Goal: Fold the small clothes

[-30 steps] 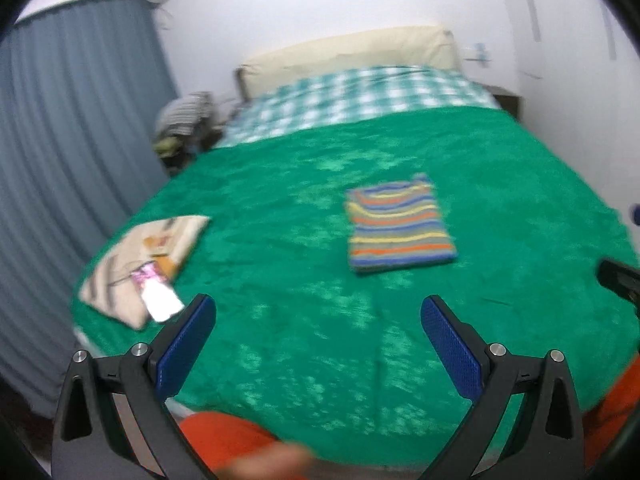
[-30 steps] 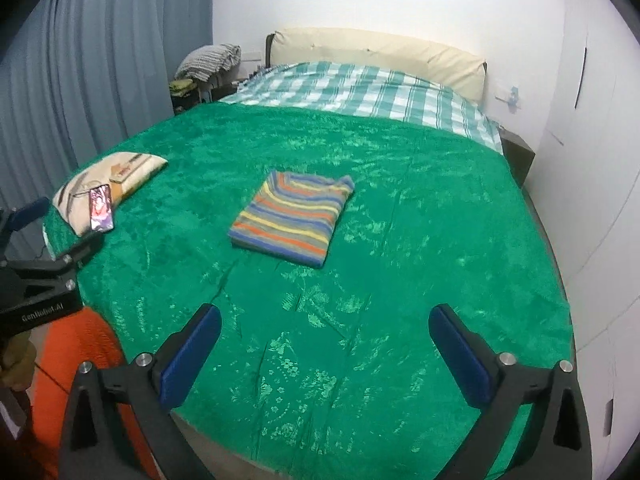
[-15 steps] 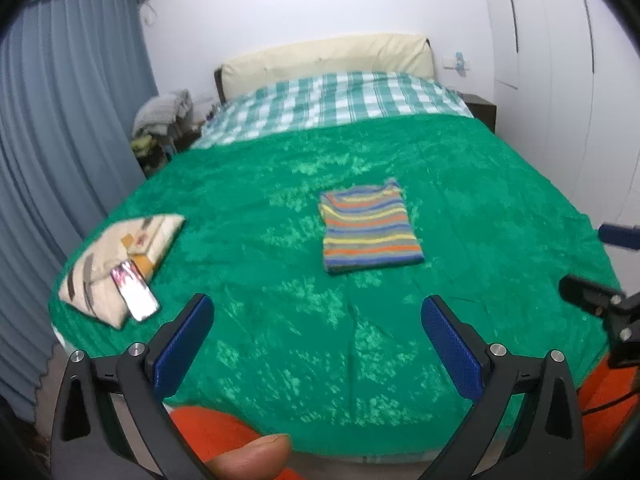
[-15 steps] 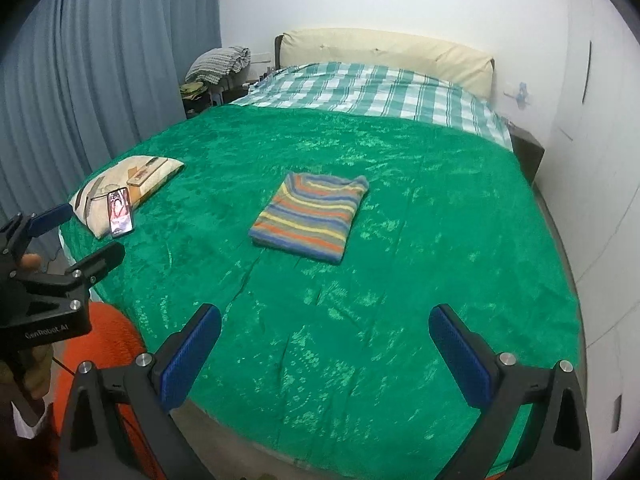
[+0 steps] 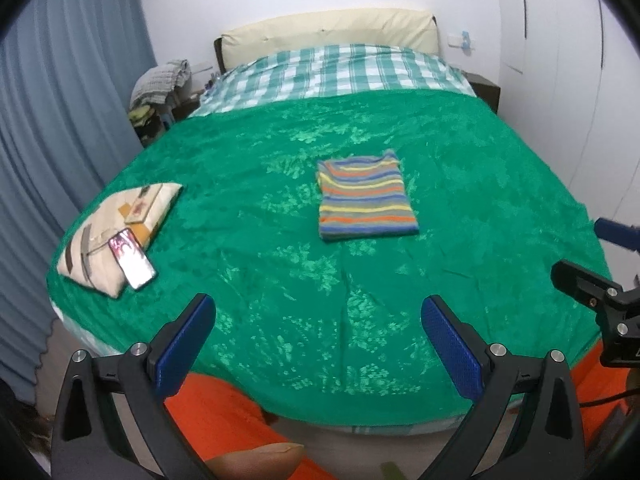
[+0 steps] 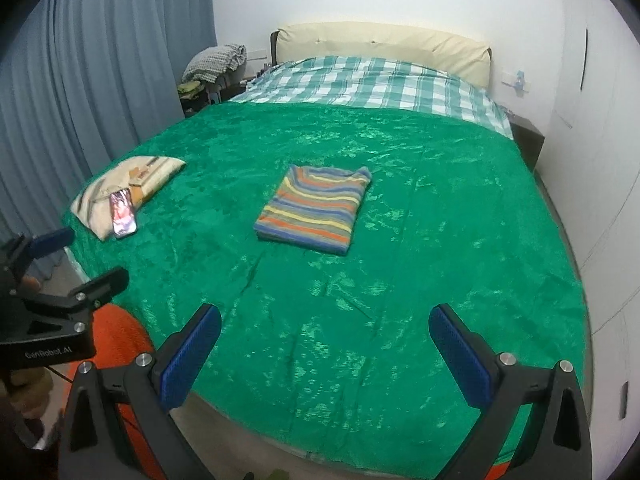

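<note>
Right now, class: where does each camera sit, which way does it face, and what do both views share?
Left wrist: on the left gripper at the bed's foot, facing the headboard; a fingertip shows below.
Right wrist: on the right gripper, further right, facing the same way; left gripper at its left edge.
Shared: folded striped shirt, green blanket, phone.

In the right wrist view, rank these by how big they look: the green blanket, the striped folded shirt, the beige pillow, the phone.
1. green blanket
2. striped folded shirt
3. beige pillow, near the shirt in apparent size, so this order is unsure
4. phone
</note>
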Tool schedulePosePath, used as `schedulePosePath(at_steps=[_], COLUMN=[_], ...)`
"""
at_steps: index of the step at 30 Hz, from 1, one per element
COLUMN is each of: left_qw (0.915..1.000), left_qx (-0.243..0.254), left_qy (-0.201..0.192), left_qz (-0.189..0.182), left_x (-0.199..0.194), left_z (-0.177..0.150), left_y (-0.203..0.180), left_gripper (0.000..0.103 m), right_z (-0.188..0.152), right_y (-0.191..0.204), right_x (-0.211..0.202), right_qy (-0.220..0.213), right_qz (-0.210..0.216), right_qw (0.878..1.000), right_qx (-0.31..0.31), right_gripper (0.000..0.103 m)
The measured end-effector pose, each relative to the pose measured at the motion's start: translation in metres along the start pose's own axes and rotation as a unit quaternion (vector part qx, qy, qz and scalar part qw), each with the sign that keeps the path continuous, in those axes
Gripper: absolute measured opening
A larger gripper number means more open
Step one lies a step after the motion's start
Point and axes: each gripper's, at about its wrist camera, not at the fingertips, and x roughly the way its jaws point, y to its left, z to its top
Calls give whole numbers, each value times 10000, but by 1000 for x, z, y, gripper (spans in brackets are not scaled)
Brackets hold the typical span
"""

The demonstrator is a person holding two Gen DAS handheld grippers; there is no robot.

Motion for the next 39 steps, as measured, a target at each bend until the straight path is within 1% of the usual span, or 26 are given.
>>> schedulePosePath(at_steps=[2,5,8,11,14,19,23,27,33,36,39], left_qw=[10000,9999,9999,9998,9996,9997,9997,9996,9996,9997,9998], left_qx=[-72,-120,-124,-125,-104,-99,-47,-89,-65,-25,-19], left_qy=[23,71,61,132,186,174,147,185,245,223,195], left_qz=[-25,-31,76,130,165,132,198,194,128,74,76], left_x=[0,3,4,6,7,4,1,-4,-16,-26,-34], left_z=[1,2,2,1,1,0,-2,-8,-21,-25,-25], left_y=[2,4,6,5,5,7,8,12,12,10,9], left_gripper=[103,103,103,103,103,103,103,103,103,103,103], right_z=[1,1,3,4,3,-5,-10,-15,-30,-32,-27], right_y=[0,5,9,11,11,12,13,10,8,9,13], right_x=[-3,-6,-11,-16,-15,-10,-13,-24,-41,-48,-58], right_qy=[-6,-18,-50,-84,-19,184,211,191,262,224,29], right_qz=[80,29,91,-28,-52,17,-69,-166,-155,-200,-192], right_qw=[10000,10000,9999,9998,9999,9997,9996,9996,9995,9995,9998], right_qx=[47,-33,-69,-151,-155,-176,-189,-106,-6,-2,12], right_gripper=[103,103,102,103,102,102,102,103,102,102,102])
